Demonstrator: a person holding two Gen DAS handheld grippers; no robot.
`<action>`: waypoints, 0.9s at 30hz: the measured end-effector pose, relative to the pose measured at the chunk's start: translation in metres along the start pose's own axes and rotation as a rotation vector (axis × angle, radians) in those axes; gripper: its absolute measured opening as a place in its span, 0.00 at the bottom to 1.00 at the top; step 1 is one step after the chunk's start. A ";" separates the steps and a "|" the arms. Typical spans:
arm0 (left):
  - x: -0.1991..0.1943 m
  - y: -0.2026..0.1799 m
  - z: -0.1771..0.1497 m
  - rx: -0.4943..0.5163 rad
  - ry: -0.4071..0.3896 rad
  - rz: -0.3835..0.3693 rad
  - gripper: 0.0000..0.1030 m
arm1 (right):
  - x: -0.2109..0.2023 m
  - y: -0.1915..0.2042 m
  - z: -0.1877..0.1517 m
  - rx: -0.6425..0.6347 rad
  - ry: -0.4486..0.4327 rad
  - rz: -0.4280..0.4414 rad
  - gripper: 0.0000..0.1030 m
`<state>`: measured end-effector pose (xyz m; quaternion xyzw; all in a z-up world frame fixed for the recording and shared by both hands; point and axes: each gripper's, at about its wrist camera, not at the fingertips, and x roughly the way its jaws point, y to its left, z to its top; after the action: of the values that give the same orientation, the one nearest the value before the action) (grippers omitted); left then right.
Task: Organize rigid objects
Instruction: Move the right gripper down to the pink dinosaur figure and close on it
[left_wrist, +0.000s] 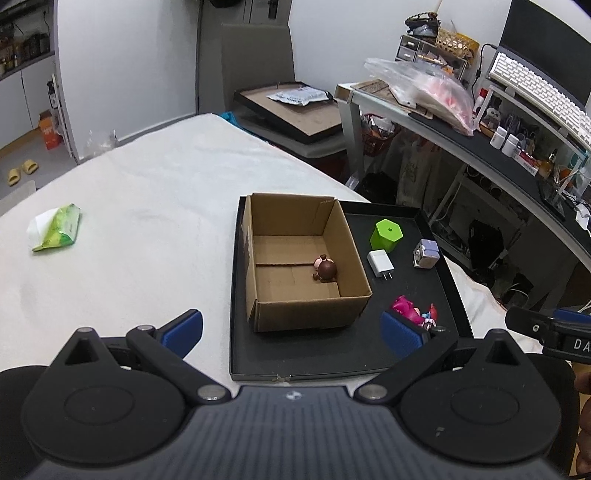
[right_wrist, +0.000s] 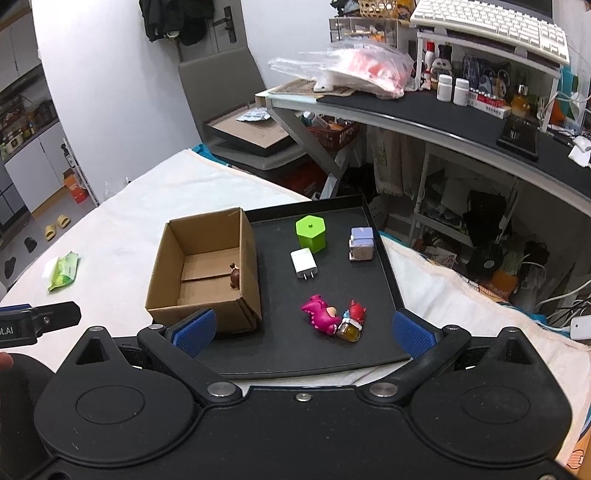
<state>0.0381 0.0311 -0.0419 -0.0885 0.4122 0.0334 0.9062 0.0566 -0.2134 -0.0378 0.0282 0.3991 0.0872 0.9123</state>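
An open cardboard box stands on the left of a black tray. A brown figurine lies inside it. On the tray lie a green hexagonal container, a white charger, a lilac cube toy, a pink dinosaur, a small red figure and a small jar. My left gripper is open and empty before the box. My right gripper is open and empty, just short of the dinosaur.
A green tissue pack lies on the white cloth to the left. A cluttered desk stands beyond the tray on the right. A chair with a framed board is behind the table.
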 end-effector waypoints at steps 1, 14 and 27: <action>0.003 0.001 0.001 -0.001 0.005 -0.001 0.99 | 0.003 0.001 0.000 -0.003 0.002 -0.003 1.00; 0.043 0.011 0.013 -0.012 0.069 -0.002 0.99 | 0.043 -0.001 0.004 0.042 0.051 -0.025 1.00; 0.081 0.011 0.021 -0.014 0.130 -0.029 0.98 | 0.078 -0.003 0.005 0.060 0.096 -0.038 1.00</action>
<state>0.1058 0.0449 -0.0911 -0.1028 0.4686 0.0175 0.8772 0.1124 -0.2025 -0.0909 0.0437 0.4451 0.0589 0.8924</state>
